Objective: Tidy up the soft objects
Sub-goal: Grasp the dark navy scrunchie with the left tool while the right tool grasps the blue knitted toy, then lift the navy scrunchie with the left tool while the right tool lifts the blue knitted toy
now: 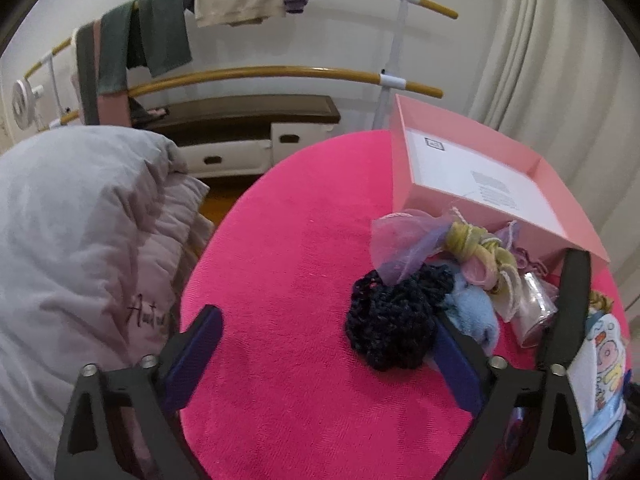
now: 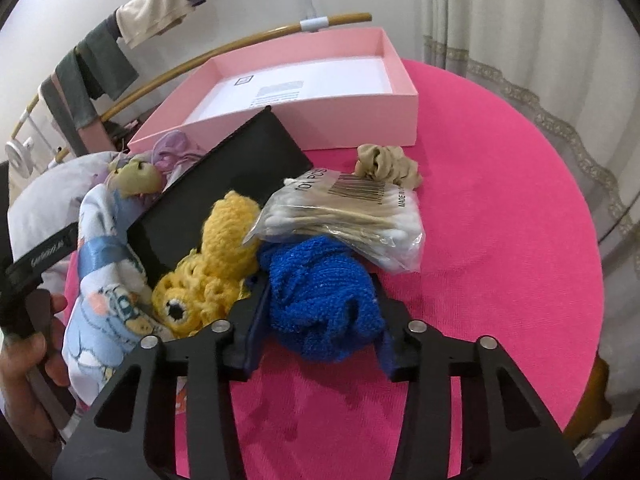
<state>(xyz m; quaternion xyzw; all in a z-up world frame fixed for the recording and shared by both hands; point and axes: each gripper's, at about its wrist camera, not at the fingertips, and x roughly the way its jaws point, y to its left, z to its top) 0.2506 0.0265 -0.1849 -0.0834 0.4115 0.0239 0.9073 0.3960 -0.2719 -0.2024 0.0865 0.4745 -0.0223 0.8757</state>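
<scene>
two fingers (image 2: 256, 320) pinch the blue knit cloth (image 2: 320, 300).

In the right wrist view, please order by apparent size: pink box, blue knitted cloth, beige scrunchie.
1. pink box, largest, though farthest away.
2. blue knitted cloth, between the right gripper fingers; nearness enlarges it.
3. beige scrunchie, smallest.

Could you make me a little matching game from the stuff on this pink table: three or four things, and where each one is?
1 blue knitted cloth
2 bag of cotton swabs
3 tan scrunchie
4 pink box

A at the back of the table
B between the right gripper's fingers
C resting on the blue cloth
D just in front of the box

Pairs: 1-B, 2-C, 3-D, 4-A
</scene>
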